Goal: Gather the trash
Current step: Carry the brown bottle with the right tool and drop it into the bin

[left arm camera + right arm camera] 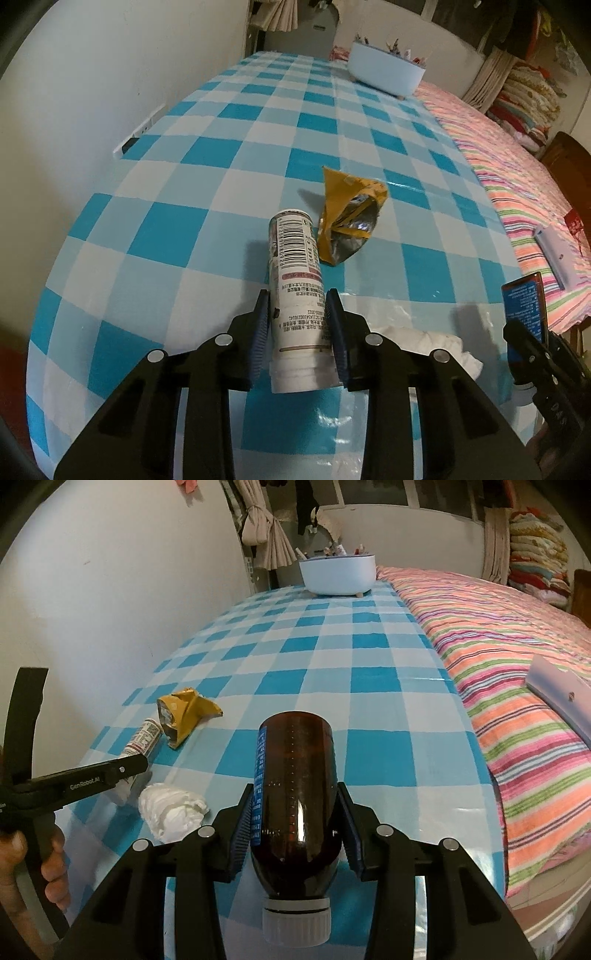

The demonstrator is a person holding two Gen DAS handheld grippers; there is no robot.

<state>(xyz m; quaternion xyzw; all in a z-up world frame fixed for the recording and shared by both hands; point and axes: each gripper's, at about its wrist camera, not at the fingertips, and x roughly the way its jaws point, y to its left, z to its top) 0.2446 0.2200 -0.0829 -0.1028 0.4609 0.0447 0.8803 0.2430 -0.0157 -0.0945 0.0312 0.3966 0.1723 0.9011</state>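
Left tool (297, 321): its blue pads close on the lower half of a white labelled tube (295, 295) lying on the checked bench (207, 155), barcode end pointing away. Just beyond the tube lies a crumpled yellow foil wrapper (347, 218); beside the tool's right finger, a wadded white tissue (171, 810). Right tool (295, 812): clamped on a brown bottle (295, 775), white cap toward the camera. A white basin (338, 572) stands at the bench's far end.
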